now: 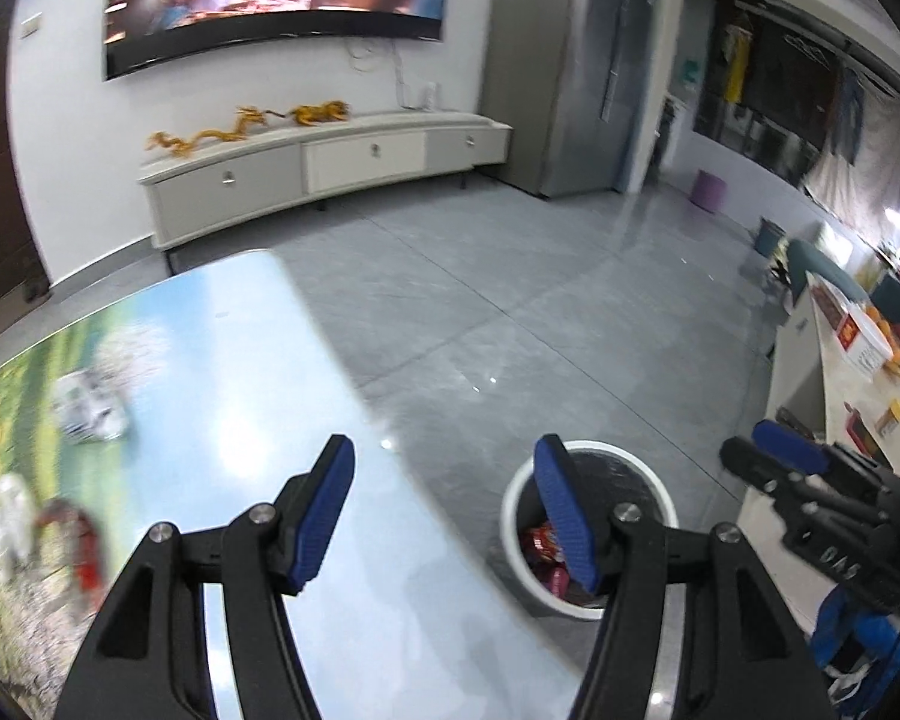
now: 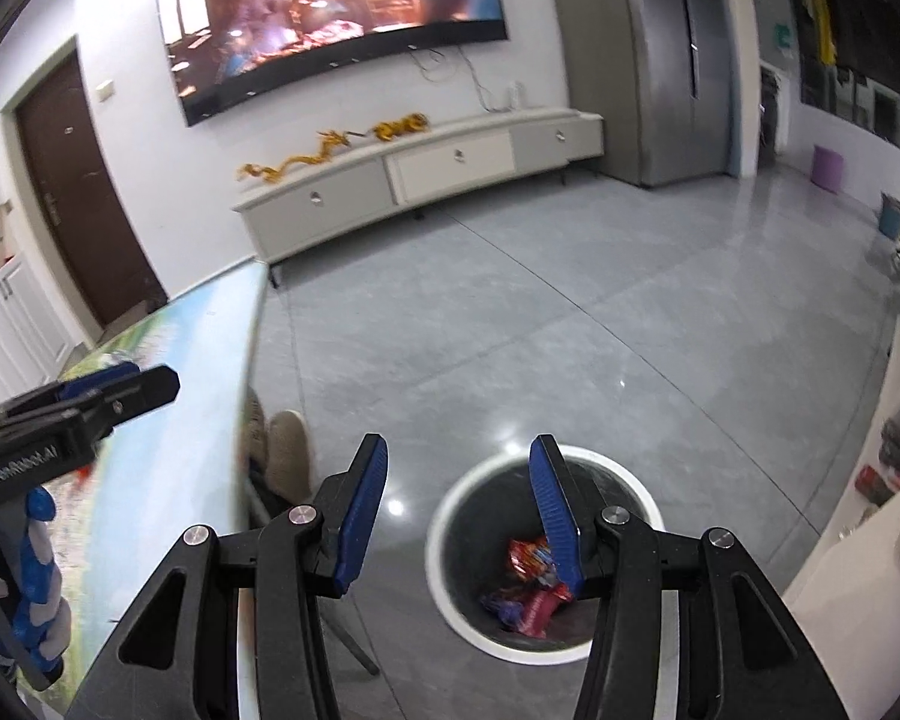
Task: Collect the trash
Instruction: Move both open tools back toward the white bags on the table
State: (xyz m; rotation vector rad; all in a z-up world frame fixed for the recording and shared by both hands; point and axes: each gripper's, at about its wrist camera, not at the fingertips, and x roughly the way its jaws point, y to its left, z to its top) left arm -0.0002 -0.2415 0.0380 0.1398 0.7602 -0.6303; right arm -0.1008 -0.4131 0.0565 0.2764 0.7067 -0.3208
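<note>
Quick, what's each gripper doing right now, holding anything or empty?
Left gripper: jaws open, nothing between them.
Right gripper: jaws open, empty, above the trash bin.

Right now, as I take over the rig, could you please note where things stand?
Left gripper: open, empty, above the table edge.
Right gripper: open, empty, above the bin.
White bin stands on the floor beside the table; red and purple wrappers already lie inside.
Left on the table: crumpled white pieces and something red, all blurred.
Next, probably: pick those up and drop them in the bin.
</note>
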